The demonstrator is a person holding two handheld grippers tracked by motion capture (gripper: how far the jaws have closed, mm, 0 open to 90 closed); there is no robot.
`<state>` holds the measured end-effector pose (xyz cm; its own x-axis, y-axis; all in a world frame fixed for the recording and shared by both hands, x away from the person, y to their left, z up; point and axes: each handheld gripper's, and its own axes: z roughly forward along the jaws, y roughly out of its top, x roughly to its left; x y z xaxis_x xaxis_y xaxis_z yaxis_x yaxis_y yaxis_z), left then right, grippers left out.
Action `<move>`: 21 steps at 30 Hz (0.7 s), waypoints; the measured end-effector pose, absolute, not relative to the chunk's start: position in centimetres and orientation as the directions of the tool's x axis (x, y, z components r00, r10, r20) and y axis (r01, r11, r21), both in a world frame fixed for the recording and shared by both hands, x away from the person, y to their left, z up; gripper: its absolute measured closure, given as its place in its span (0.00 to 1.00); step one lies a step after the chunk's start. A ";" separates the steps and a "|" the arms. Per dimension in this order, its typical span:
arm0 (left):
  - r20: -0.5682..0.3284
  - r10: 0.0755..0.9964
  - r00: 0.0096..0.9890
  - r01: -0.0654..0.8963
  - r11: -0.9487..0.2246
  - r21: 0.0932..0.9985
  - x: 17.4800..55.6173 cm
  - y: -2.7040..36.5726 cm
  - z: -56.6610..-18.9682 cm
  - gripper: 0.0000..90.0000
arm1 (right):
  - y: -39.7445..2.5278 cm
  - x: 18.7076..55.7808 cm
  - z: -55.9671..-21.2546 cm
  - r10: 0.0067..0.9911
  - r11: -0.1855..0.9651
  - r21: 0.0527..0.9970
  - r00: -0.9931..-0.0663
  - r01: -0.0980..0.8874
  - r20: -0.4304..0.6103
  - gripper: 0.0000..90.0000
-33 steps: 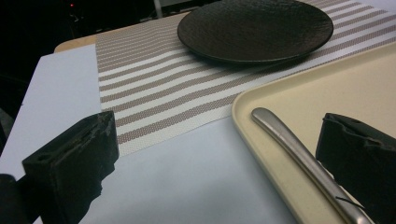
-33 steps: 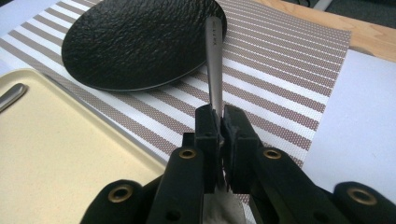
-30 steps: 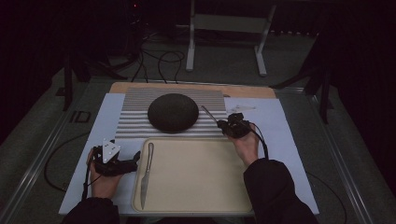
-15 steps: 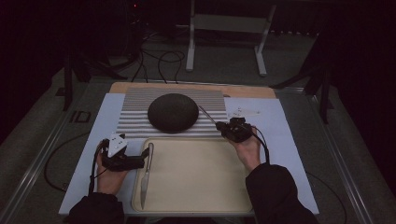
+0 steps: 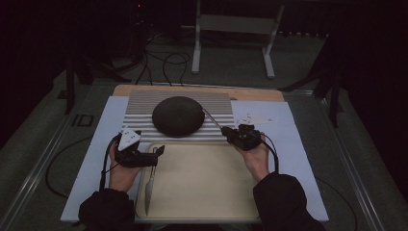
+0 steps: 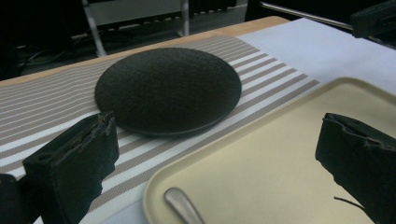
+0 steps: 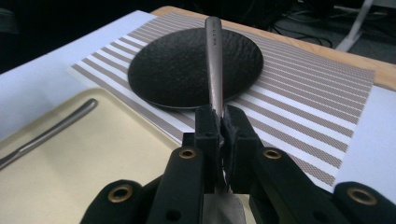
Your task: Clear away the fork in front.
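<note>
A black round plate (image 5: 178, 115) lies on a striped placemat (image 5: 144, 103). In front of it sits a cream tray (image 5: 207, 183) with a metal knife (image 5: 150, 185) along its left side. My left gripper (image 5: 156, 153) hovers open at the tray's left edge, above the knife's handle end (image 6: 182, 205), with nothing between its fingers (image 6: 70, 163). My right gripper (image 5: 228, 132) is shut on a metal utensil. The utensil's handle (image 7: 214, 60) sticks out over the plate (image 7: 177, 70), and its head is hidden under the jaws.
A white sheet (image 5: 298, 144) covers the table under mat and tray, with a wooden strip (image 5: 260, 94) at the far edge. Small pale pieces (image 5: 250, 118) lie right of the mat. Metal stand legs (image 5: 197, 43) and cables (image 5: 159, 57) are beyond the table.
My left gripper has moved right and forward to the tray's left edge, over the knife. My right gripper has drifted a little toward the tray, still holding the utensil.
</note>
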<state>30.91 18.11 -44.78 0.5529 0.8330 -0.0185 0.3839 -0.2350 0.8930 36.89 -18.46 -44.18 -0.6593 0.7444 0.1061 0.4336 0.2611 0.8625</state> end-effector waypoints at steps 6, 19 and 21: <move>-0.038 0.816 0.577 0.390 -0.235 0.890 31.8 16.9 -44.6 0.00 | -17.8 36.0 -43.7 0.725 0.258 0.878 -0.682 0.403 0.100 0.95; -0.073 0.792 0.607 0.400 -0.224 0.889 32.9 15.5 -44.2 0.00 | -17.0 35.0 -43.1 0.697 0.259 0.894 -0.711 0.364 0.088 0.95; -0.075 0.788 0.611 0.398 -0.224 0.890 33.0 15.3 -44.1 0.00 | -16.9 34.8 -43.0 0.693 0.260 0.896 -0.716 0.359 0.085 0.95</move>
